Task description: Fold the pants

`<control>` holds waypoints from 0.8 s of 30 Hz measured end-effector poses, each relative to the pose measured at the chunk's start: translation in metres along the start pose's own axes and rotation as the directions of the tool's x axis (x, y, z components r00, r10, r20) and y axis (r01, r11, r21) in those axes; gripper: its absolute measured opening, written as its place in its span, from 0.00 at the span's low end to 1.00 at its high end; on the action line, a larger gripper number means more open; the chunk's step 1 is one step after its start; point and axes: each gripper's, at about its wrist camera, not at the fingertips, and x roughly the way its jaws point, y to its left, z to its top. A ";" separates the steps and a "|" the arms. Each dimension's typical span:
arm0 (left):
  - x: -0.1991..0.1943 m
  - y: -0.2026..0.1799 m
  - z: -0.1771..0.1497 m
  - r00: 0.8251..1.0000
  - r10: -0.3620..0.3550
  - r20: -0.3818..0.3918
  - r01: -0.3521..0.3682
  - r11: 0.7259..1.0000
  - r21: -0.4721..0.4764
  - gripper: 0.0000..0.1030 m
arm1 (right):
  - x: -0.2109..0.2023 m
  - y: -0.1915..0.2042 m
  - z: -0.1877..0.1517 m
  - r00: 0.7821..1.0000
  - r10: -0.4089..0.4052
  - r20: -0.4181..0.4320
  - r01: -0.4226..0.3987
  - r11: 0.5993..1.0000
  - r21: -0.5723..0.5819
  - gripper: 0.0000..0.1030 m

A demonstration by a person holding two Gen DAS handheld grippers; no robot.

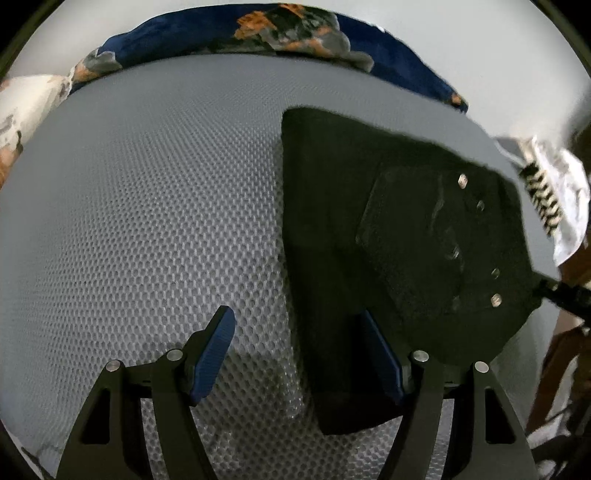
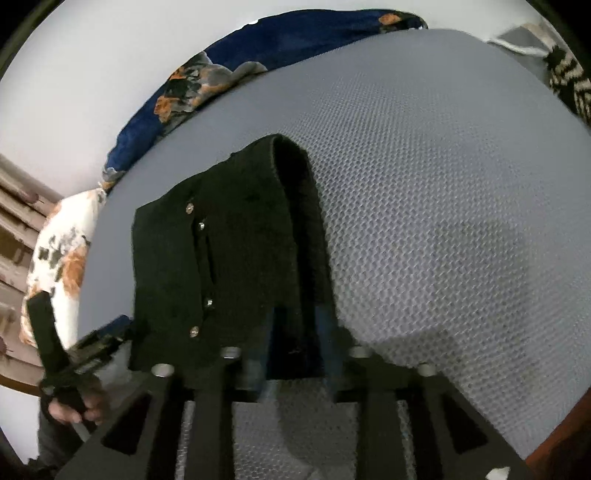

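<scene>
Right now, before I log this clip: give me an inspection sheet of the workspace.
Surface: grey mesh mat, mostly bare.
Job's things: black pants, folded into a compact stack, studs showing.
Clutter: blue floral cloth at the far edge; striped cloth at the side.
Grippers: left gripper open, one finger at the pants' edge; right gripper astride the pants' near fold, grip unclear.
Cables: nothing seen.
Surroundings: pale wall.

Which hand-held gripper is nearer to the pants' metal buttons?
Right. The right hand-held gripper straddles the pants fold just beside the buttons. The left hand-held gripper stands open at the opposite edge, mostly over the mesh.
</scene>
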 end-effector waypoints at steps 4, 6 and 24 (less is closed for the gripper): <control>-0.003 0.016 0.012 0.999 -0.035 0.003 0.035 0.999 -0.037 0.69 | 0.003 -0.008 0.010 0.998 0.056 -0.005 -0.056 0.998 -0.003 0.47; -0.003 0.026 0.012 0.997 -0.074 -0.014 0.073 0.995 -0.064 0.69 | 0.009 -0.014 0.016 0.994 0.102 -0.030 -0.102 0.995 0.012 0.50; 0.039 0.017 0.051 0.900 -0.422 -0.110 0.403 0.901 -0.160 0.69 | 0.067 -0.044 0.040 0.866 0.465 -0.184 -0.455 0.885 0.100 0.51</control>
